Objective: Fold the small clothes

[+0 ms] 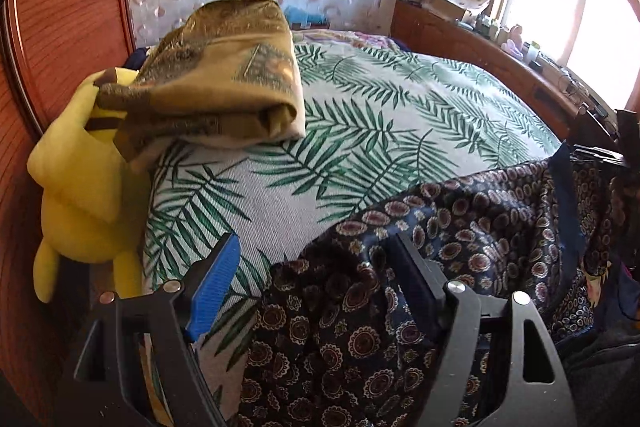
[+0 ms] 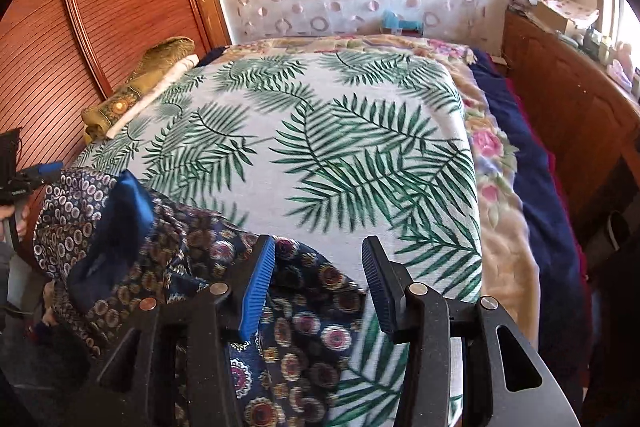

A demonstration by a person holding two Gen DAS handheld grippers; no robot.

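Observation:
A dark navy garment (image 1: 460, 239) with round flower prints and a plain blue lining lies bunched at the near edge of the palm-leaf bedspread (image 1: 360, 131). My left gripper (image 1: 316, 275) is open, and the cloth's left part lies between its jaws. In the right wrist view the same garment (image 2: 168, 247) lies at the lower left. My right gripper (image 2: 318, 281) is open over its right edge, with cloth under the left jaw. A folded olive-gold garment (image 1: 224, 79) lies at the bed's far left, also seen in the right wrist view (image 2: 136, 83).
A yellow plush toy (image 1: 84, 187) sits between the bed and the wooden wardrobe (image 1: 60, 27) on the left. A floral blanket (image 2: 496, 155) and a blue cover (image 2: 532, 163) lie right of the bedspread. A cluttered wooden cabinet (image 2: 560, 79) stands under the window.

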